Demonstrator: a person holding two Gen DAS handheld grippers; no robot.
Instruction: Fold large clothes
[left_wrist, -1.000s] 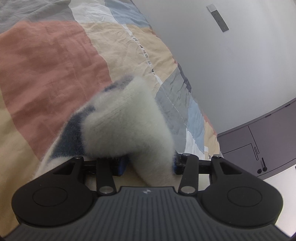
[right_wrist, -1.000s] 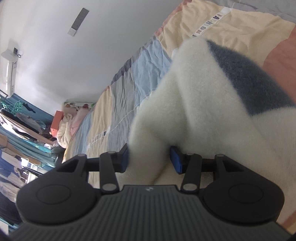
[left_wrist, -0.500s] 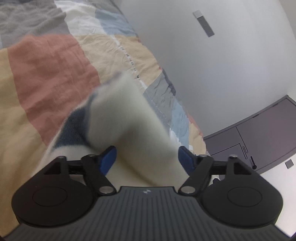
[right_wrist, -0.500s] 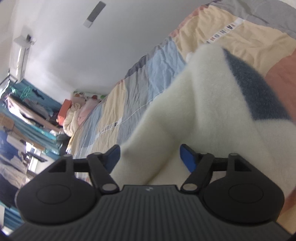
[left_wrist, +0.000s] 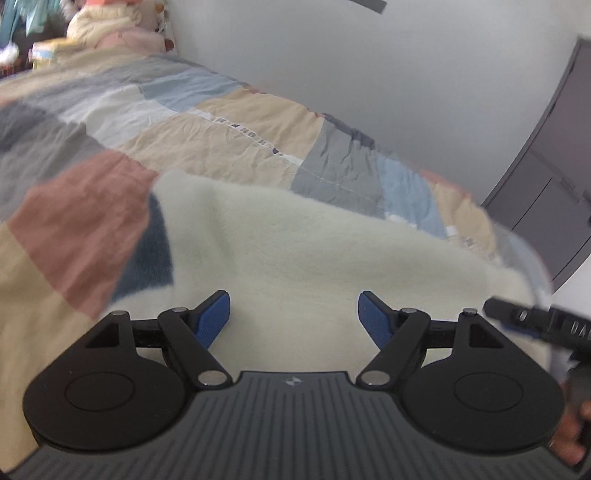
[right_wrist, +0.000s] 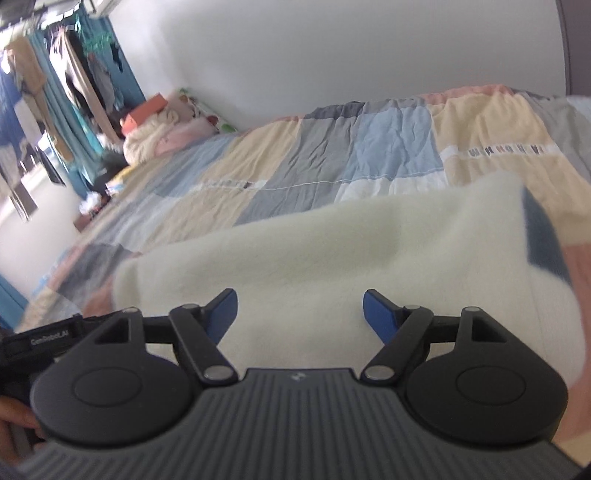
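Just released. Left gripper (left_wrist: 293, 314) standing wide, blue pads (left_wrist: 212, 317) clear of the cloth, nothing between the jaws but air; jaws having just been opening. Right gripper (right_wrist: 300, 314) the same: spread wide after just opening, holding nothing, pads (right_wrist: 380, 317) above the pile.

Fluffy cream sweater (left_wrist: 314, 254) lying folded across the patchwork quilt (left_wrist: 229, 136), directly below and ahead of both grippers, far edge running left to right. Dark blue panel (left_wrist: 151, 258) peeking out at the left end in the left wrist view, and at the right end (right_wrist: 543, 240) in the right wrist view, so probably a lower layer not quite covered.

To finish the release well: lift straight away from the fold, keeping the pads off the nap to avoid dragging the top layer back. Check both ends for squareness before the next fold. Likely next grip at the two short ends or near corners; pinch through all layers, since thick fleece tends to spring open. Move both grippers together, level, to keep the crease straight.
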